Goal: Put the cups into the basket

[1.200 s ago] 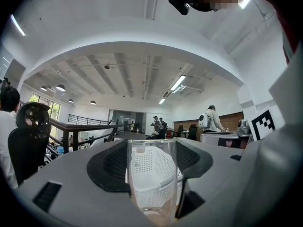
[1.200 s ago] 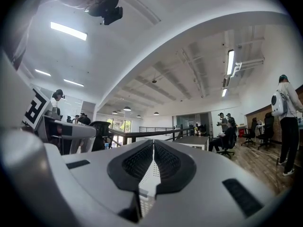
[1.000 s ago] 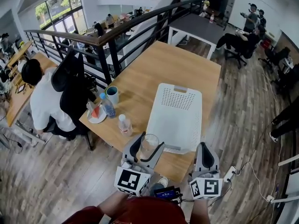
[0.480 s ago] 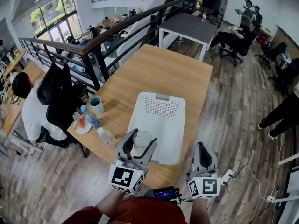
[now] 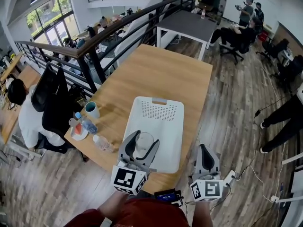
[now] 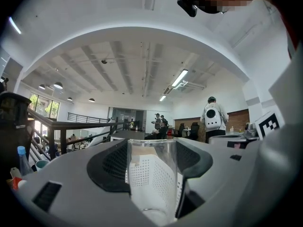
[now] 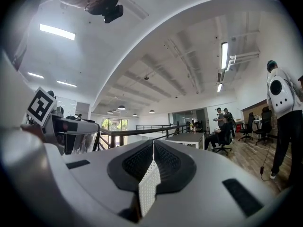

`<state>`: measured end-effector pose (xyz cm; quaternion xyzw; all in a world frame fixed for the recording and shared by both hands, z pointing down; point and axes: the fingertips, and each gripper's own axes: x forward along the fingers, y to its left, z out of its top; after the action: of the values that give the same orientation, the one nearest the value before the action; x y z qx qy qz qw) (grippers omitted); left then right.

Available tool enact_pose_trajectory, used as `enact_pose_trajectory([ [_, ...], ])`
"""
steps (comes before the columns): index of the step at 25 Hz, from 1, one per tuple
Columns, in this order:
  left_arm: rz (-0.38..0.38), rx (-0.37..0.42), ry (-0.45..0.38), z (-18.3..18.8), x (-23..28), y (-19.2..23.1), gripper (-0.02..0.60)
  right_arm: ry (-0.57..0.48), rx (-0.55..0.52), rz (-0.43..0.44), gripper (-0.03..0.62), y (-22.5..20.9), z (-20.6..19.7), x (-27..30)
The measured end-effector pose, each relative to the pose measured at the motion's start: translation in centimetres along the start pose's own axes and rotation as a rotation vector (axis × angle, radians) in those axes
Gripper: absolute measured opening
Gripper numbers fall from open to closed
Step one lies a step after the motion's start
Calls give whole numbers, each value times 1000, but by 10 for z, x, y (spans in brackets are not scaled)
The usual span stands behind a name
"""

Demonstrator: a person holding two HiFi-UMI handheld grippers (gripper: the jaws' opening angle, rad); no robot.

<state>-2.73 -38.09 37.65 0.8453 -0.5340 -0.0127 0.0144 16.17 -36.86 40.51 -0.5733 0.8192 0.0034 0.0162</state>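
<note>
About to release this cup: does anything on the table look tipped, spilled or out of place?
Nothing stands out. The clear cup looks upright between the jaws of the left gripper, over the near end of the white basket. The mug and bottles at the left edge of the table show no spill.

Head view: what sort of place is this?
Most likely an open-plan office on a mezzanine: a long wooden table, people seated in office chairs, and a black railing overlooking a lower floor.
</note>
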Motion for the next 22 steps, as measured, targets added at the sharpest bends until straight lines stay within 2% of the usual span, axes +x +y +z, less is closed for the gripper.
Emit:
enact_pose_trajectory([
  [15,-115,-6,32,-13,48,6,287,8,-7,-90,12,-6,-2,10],
  [22,-174,-48,59,-23,78,4,287,4,-10,-134,12,-16,-2,6],
])
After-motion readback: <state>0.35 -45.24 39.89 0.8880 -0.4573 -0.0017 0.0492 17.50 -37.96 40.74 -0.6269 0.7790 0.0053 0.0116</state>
